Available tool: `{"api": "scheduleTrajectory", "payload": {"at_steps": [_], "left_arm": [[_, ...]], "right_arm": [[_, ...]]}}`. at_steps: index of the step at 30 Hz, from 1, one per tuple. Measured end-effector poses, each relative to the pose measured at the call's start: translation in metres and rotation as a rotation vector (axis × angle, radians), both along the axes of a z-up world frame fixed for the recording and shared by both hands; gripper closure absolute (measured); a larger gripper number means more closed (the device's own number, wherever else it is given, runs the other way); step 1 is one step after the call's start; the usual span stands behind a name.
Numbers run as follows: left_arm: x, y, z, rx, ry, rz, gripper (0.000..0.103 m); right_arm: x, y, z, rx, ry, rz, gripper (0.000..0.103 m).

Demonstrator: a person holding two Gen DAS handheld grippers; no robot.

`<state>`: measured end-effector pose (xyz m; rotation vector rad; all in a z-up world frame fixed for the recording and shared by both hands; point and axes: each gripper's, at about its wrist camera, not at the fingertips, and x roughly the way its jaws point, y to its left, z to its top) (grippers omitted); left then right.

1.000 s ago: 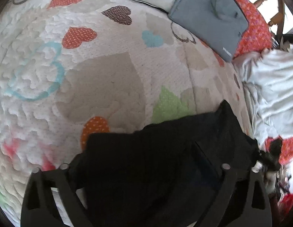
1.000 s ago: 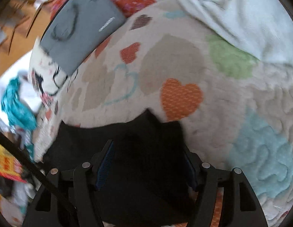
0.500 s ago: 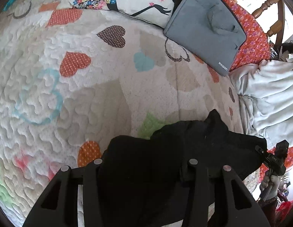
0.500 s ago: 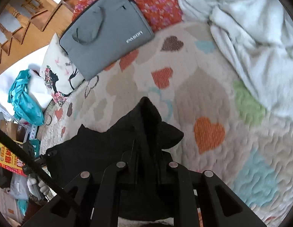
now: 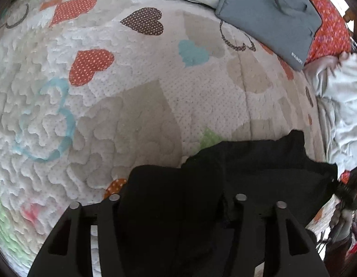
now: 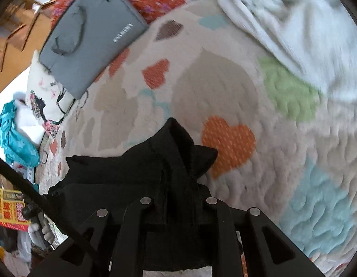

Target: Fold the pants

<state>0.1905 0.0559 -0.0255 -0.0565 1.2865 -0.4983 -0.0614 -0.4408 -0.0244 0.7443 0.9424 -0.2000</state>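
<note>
Both tools pinch the black pants (image 5: 259,168): left tool (image 5: 176,207), right tool (image 6: 178,205). Ahead on the heart-patterned bed quilt (image 5: 136,106) lie a gray laptop bag (image 6: 90,34) and white blanket (image 6: 293,23)

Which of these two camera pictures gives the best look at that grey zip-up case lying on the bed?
The right wrist view: the grey case shows whole, with its handle and logo. The left wrist view shows it cut off by the top edge of the picture.
</note>
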Motion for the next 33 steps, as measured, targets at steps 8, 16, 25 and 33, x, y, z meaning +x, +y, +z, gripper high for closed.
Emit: {"api": "scheduleTrajectory", "payload": {"at_steps": [8,16,25,33], "left_arm": [[-0.015,0.055,0.016,-0.130,0.043,0.039,0.046],[-0.028,0.112,0.032,-0.185,0.028,0.178,0.046],[-0.057,0.078,-0.002,-0.145,0.118,0.095,0.045],[-0.070,0.061,0.008,-0.012,0.084,0.012,0.065]], "right_arm": [[-0.045,-0.024,0.017,-0.213,0.081,-0.179,0.038],[-0.065,0.034,0.027,0.270,-0.126,0.032,0.038],[-0.030,0.070,-0.022,0.374,-0.022,-0.078,0.038],[-0.035,0.071,-0.030,0.411,-0.113,-0.201,0.095]]}}
